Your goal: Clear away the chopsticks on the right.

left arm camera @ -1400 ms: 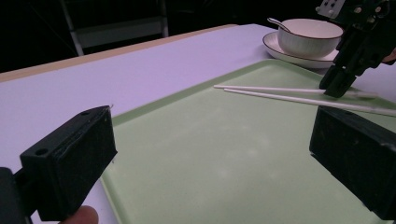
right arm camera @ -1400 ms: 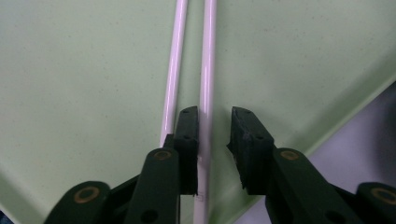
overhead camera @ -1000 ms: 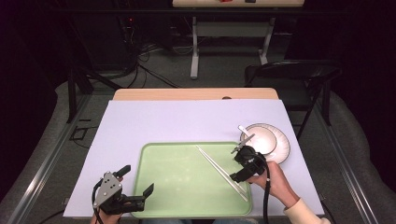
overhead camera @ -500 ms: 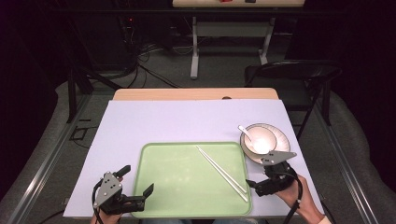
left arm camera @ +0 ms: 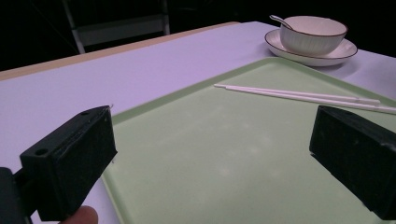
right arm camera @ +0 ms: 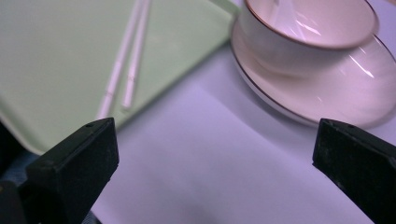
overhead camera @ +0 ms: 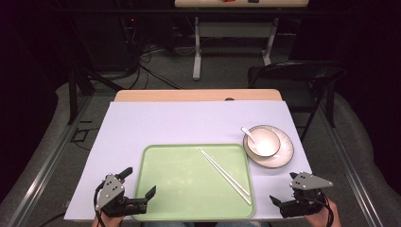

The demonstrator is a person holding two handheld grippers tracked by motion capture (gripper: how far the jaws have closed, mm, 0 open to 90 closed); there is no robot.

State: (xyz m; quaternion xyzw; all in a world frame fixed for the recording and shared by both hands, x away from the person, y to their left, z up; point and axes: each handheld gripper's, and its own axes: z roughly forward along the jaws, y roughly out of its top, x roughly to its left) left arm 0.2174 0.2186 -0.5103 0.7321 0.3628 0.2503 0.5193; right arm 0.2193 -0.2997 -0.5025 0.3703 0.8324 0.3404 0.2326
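While both claws, left [overhead camera: 140, 183] and right [overhead camera: 283, 204], gape empty, two chopsticks [overhead camera: 224, 174] lie on one tray [overhead camera: 179, 189].

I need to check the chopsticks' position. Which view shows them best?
The high view: both chopsticks lie whole, diagonally on the green tray. The left gripper view shows them low and foreshortened; the right gripper view crops them.

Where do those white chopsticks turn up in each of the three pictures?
High view: the chopsticks lie slantwise on the right half of the green tray.
Left gripper view: they run across the upper right, on the tray, in front of the bowl.
Right gripper view: upper left, on the tray.
Shared landmark: the bowl on its plate, beside the tray's corner.
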